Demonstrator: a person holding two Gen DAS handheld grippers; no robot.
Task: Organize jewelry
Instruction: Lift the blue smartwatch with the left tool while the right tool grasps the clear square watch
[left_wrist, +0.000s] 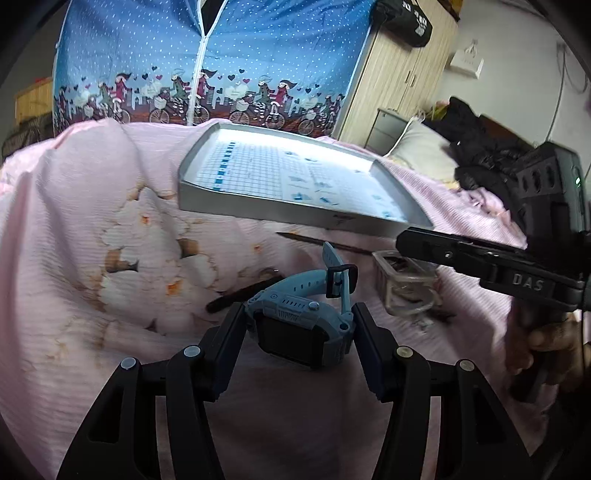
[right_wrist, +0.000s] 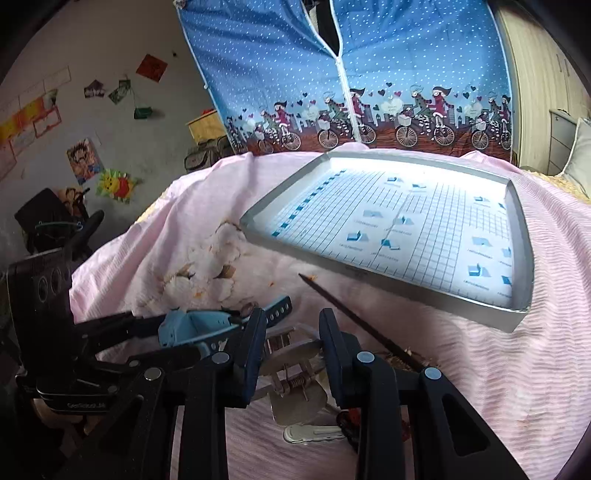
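**Watch in the left claw, tray up and beyond**

The blue watch (left_wrist: 301, 325) sits low centre in the left wrist view, its dark square face toward the camera and its pale blue strap running up and away, the buckle loop standing near the frame's middle. The left gripper (left_wrist: 299, 332) has a finger against each side of the case and looks to be pinching it; whether the watch is lifted or resting on the pink bedspread (left_wrist: 110, 221) I cannot tell. The grey tray (left_wrist: 258, 206) lies straight ahead, above the watch in the frame, so I judge the coming move to be a forward carry over its near wall.

In the right wrist view the right gripper (right_wrist: 291, 354) stands spread around a clear hair clip (right_wrist: 295, 373) at lower centre, not yet closed on it. A dark hair stick (right_wrist: 354, 321) runs diagonally from the clip toward the tray's near wall, and a pale clip (right_wrist: 314, 432) lies just below
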